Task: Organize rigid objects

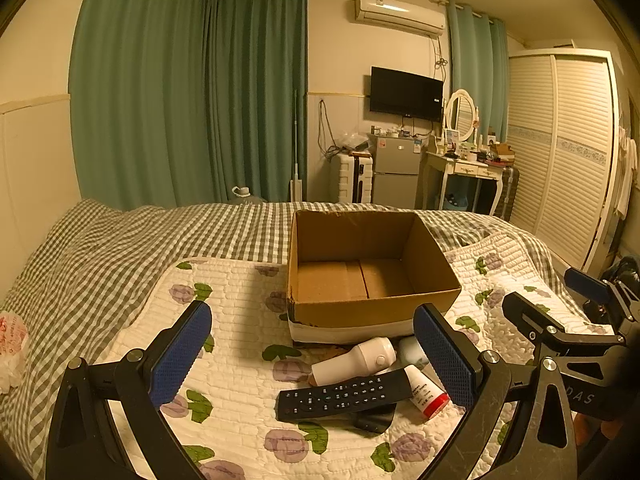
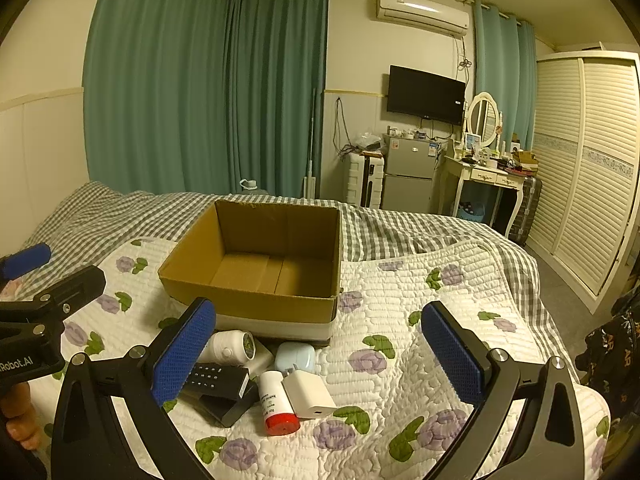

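Brown corrugated box (image 1: 372,272) sits on quilted bedspread (image 1: 240,288); left gripper (image 1: 316,354) and right gripper (image 2: 320,354) released, seemingly empty.

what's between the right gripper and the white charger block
Nothing visible. The right gripper is open above the quilt, and the white charger block lies exposed, resting against the red-capped tube.

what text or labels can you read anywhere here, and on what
"Robot.AI": on the left gripper body, first letters cut off.
"DAS": on the right gripper body, partial.
Remote control: key numbers, too small to read.
Red-capped tube: print blurred.
White bottle: label unreadable.
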Available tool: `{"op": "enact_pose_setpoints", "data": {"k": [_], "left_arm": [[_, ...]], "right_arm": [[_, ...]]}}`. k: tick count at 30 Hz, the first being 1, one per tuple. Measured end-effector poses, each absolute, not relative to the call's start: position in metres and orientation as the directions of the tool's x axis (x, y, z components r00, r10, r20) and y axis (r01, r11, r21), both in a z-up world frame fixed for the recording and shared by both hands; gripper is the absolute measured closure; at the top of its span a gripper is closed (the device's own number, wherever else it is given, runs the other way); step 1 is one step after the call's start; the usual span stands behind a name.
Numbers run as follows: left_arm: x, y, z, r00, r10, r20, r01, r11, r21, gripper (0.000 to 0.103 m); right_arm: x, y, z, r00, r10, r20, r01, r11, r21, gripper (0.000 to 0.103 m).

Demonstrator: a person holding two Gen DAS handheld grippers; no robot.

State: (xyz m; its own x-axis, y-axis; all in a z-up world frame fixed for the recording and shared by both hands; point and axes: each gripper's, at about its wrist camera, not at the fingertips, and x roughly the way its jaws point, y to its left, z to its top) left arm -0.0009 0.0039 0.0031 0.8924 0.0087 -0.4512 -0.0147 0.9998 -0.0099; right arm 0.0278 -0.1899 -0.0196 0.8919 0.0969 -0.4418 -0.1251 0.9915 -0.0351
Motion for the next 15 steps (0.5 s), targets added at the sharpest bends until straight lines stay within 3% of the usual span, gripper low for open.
{"op": "enact_pose_setpoints", "data": {"k": [15], "left_arm": [[-0.0009,0.0039,0.0033,0.894,0.013,-0.447,-0.018,1.0,-0.007,0.0]], "right_arm": [[0.0289,-0.187,-0.0224,0.887,0.102,-0.45,-0.134,0.99,-0.039,0.0]]}}
